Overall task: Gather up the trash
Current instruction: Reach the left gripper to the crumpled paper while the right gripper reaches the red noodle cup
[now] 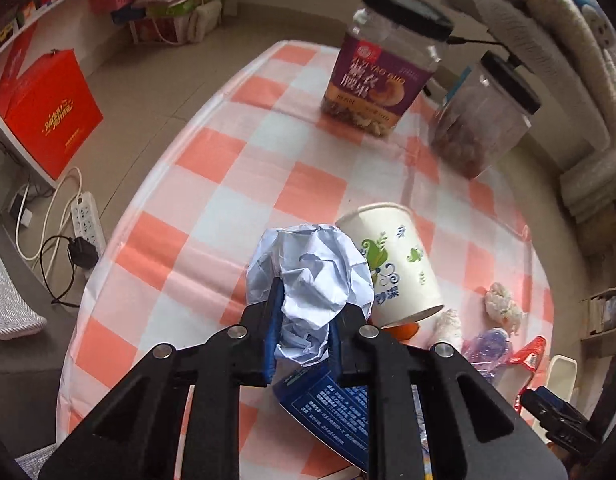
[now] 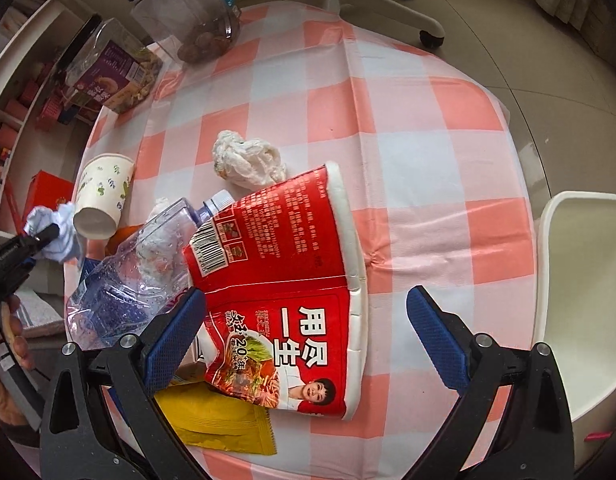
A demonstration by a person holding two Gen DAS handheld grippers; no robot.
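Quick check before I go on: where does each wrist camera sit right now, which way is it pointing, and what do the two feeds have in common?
Left wrist: behind the left claw, looking across the checked table at two jars; its fingers pinch a paper ball.
Right wrist: behind the open right claw, looking down on a flattened red noodle cup and crushed bottle.
Shared: the paper cup, the jars, the paper ball.
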